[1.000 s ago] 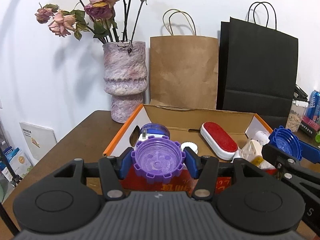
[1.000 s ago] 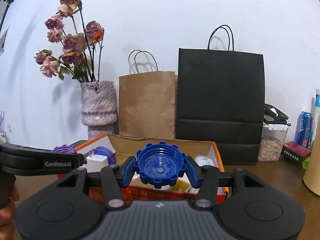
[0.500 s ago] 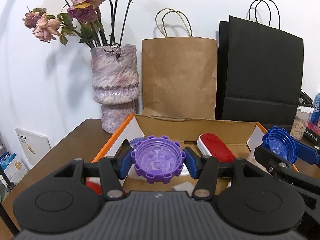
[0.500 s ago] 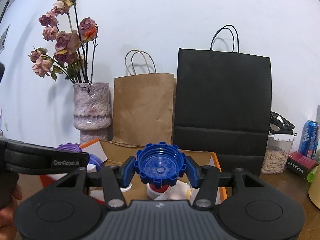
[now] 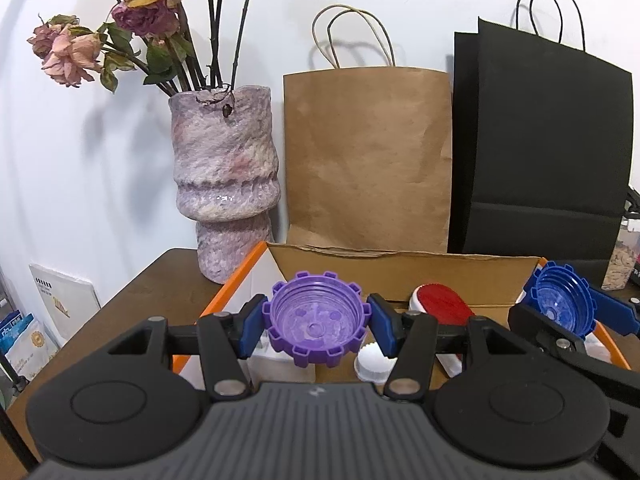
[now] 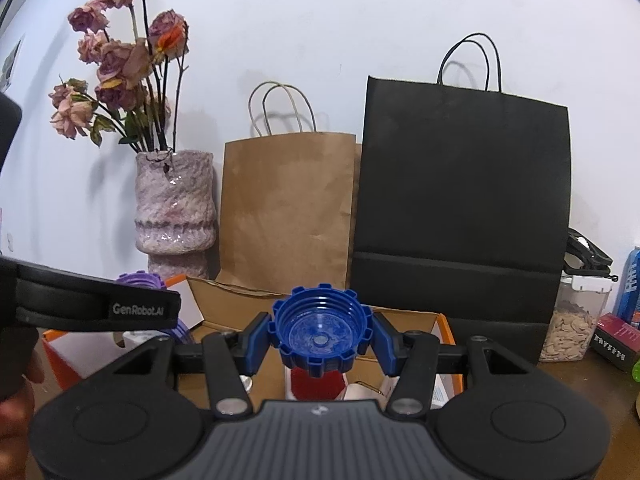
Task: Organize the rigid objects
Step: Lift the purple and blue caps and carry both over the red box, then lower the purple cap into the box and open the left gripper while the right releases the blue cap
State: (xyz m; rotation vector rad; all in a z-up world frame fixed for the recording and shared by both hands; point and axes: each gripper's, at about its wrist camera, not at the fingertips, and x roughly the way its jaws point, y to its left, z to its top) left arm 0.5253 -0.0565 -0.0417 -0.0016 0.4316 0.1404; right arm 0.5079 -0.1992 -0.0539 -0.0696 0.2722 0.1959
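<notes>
- White wall (image 5: 420, 12) ahead of the tool, evenly lit, soft shadows.
- Dark wooden table (image 5: 160, 280) below.
- Mottled vase (image 5: 224, 176) of dried roses, ahead-left.
- Brown paper bag (image 5: 368, 152) and black paper bag (image 5: 540, 152) against the wall.

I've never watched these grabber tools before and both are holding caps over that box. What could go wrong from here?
The purple cap and blue cap are pinched only at their toothed rims, so either might slip or twist free. The two grippers work side by side above the cardboard box, so they could bump. A dropped cap might bounce off the red brush already inside.
</notes>
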